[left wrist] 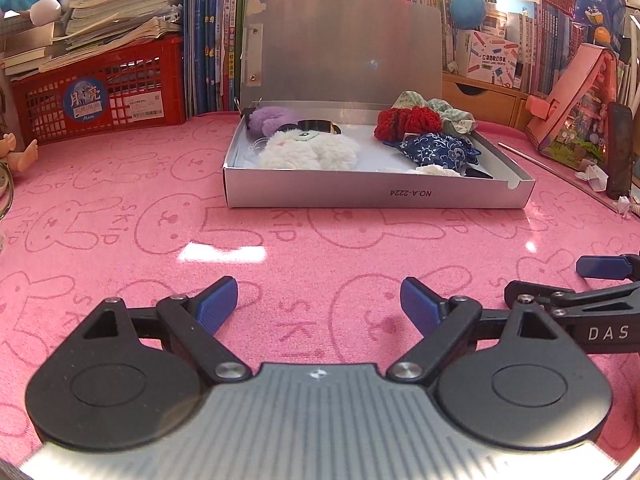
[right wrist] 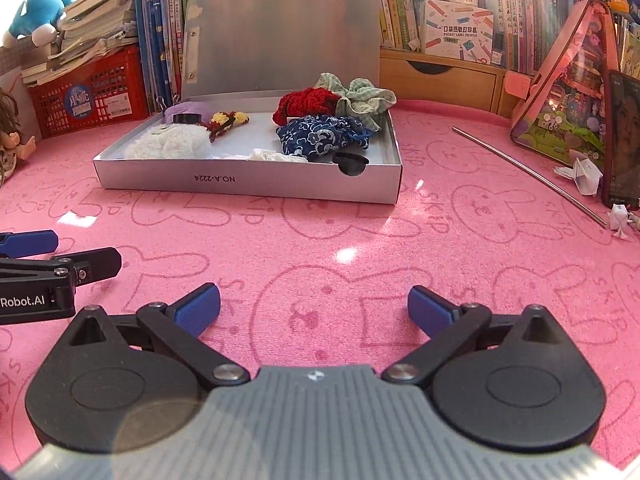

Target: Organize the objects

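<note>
A silver box (left wrist: 376, 194) (right wrist: 248, 186) with its lid raised stands on the pink mat. Inside lie a white plush (left wrist: 308, 150) (right wrist: 166, 142), a purple plush (left wrist: 268, 118), a red knitted scrunchie (left wrist: 406, 120) (right wrist: 304, 104), a blue patterned pouch (left wrist: 434, 150) (right wrist: 322, 136), a green checked scrunchie (right wrist: 362, 98) and a yellow-red crochet piece (right wrist: 228, 120). My left gripper (left wrist: 318, 306) is open and empty, low over the mat in front of the box. My right gripper (right wrist: 314, 310) is open and empty beside it.
A red crate (left wrist: 100, 96) with stacked books stands at the back left. Books line the back. A pink house-shaped box (right wrist: 568, 92), a phone (right wrist: 624, 140), a metal rod (right wrist: 528, 176) and folded paper (right wrist: 580, 174) are at the right. A doll (right wrist: 12, 136) is at far left.
</note>
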The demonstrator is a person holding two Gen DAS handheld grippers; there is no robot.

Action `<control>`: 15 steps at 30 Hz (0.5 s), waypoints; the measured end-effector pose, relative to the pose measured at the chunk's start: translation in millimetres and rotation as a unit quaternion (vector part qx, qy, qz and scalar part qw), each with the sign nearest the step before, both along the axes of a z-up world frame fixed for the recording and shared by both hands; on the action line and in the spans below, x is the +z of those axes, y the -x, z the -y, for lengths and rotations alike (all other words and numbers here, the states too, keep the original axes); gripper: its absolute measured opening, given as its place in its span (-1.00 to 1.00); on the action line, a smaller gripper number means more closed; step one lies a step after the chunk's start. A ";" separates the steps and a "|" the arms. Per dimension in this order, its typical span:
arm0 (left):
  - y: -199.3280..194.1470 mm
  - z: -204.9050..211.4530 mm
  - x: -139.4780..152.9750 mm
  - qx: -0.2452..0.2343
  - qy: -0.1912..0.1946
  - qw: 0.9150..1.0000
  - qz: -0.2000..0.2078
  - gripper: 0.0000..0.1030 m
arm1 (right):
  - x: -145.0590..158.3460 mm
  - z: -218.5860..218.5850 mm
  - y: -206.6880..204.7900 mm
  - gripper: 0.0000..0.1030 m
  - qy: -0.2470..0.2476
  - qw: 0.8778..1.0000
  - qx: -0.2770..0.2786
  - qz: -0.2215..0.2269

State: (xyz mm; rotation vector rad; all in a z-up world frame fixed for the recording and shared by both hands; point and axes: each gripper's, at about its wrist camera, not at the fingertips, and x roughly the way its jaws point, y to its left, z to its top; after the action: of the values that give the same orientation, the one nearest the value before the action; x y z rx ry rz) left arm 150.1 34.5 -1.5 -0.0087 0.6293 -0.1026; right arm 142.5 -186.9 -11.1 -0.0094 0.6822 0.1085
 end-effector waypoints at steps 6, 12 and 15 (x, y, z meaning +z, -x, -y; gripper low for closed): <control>-0.5 0.2 -1.0 0.000 0.000 1.000 -0.005 0.77 | -1.1 -1.7 0.5 1.00 0.005 1.000 0.001 0.002; 2.0 1.3 -1.2 -0.001 0.001 1.000 -0.007 0.77 | -1.5 -2.7 0.8 1.00 0.007 1.000 0.003 0.002; 4.7 1.2 -0.5 -0.001 0.004 1.000 -0.010 0.77 | -2.0 -2.4 1.0 1.00 0.005 1.000 0.005 0.002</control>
State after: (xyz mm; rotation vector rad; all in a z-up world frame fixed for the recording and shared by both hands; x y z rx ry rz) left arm 145.3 33.3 -2.0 -0.0177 0.6486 -0.1074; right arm 141.6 -184.5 -13.1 -0.0219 0.6796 0.1145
